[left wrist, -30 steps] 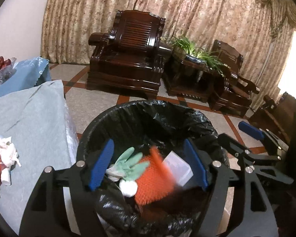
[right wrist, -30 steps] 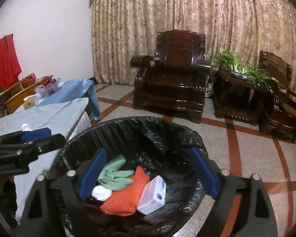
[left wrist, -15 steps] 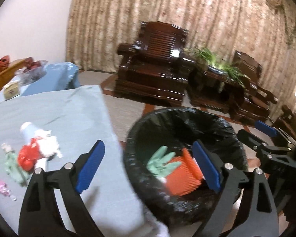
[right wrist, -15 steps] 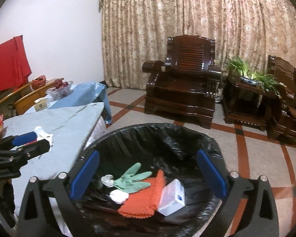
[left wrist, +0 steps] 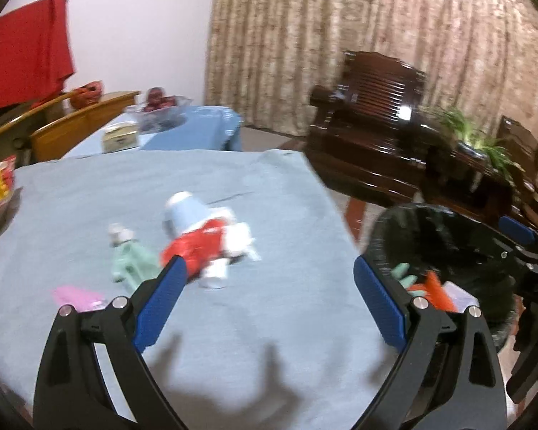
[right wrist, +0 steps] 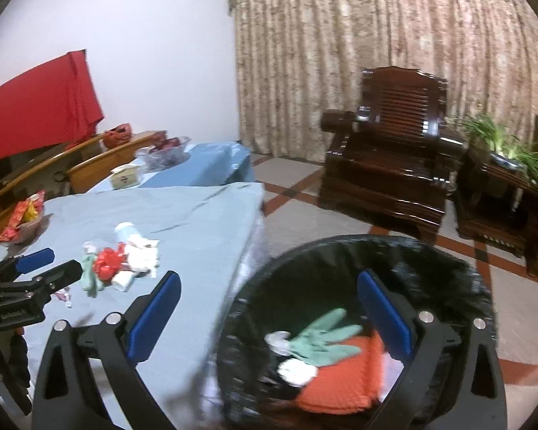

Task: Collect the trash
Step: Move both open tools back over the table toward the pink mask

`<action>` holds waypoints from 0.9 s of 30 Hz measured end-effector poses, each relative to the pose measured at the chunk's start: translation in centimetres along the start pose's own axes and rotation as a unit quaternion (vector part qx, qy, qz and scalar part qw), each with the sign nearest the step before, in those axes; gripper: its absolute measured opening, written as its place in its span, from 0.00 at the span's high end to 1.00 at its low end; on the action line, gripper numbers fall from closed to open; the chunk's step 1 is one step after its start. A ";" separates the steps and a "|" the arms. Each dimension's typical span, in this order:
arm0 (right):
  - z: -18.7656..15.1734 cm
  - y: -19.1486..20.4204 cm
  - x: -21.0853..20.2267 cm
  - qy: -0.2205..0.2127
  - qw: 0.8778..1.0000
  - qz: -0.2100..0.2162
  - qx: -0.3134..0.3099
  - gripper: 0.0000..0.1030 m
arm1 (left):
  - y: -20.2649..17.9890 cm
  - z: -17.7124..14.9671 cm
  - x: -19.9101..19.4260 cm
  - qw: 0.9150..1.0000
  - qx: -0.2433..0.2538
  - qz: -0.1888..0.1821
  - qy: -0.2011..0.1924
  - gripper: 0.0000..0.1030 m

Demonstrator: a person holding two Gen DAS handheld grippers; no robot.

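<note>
A black-lined trash bin stands on the floor beside the table; inside lie a green glove, an orange cloth and white scraps. On the blue-grey tablecloth lies a litter pile: a red wrapper, a pale blue cup, white paper, a green glove and a pink wrapper. My left gripper is open and empty over the table, just short of the pile. My right gripper is open and empty over the bin's left rim. The bin also shows in the left wrist view.
A snack bowl sits at the table's left edge. A tissue box and a glass fruit bowl stand on the further blue table. Dark wooden armchairs and a plant stand stand behind the bin.
My left gripper has swung left from above the bin to over the table, facing the litter pile. My right gripper has drifted left and up, staying open over the bin.
</note>
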State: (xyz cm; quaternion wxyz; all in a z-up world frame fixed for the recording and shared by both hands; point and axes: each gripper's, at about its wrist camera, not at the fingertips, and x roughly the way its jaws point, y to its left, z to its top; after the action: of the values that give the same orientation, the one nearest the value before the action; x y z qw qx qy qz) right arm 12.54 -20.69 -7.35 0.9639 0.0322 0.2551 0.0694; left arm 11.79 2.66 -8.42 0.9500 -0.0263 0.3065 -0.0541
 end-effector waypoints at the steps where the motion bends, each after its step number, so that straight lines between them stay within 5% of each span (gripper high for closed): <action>1: 0.0 0.7 0.4 0.001 1.000 0.005 -0.004 0.06 | 0.6 -0.1 -0.1 1.000 -0.003 0.006 0.000 0.11; 13: -0.6 8.8 5.0 0.015 0.997 0.060 -0.036 0.06 | 10.3 -2.1 -0.1 0.993 -0.055 0.108 0.014 0.11; 27: -2.4 14.1 9.4 0.035 0.994 0.078 -0.074 0.06 | 17.5 -4.3 3.4 0.981 -0.110 0.151 0.060 0.12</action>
State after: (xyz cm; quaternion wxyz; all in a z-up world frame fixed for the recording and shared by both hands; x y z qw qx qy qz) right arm 17.75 -5.33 -12.64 0.9457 -0.0222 0.2797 0.1641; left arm 13.49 19.57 -15.32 0.9184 -0.0805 0.3677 0.1220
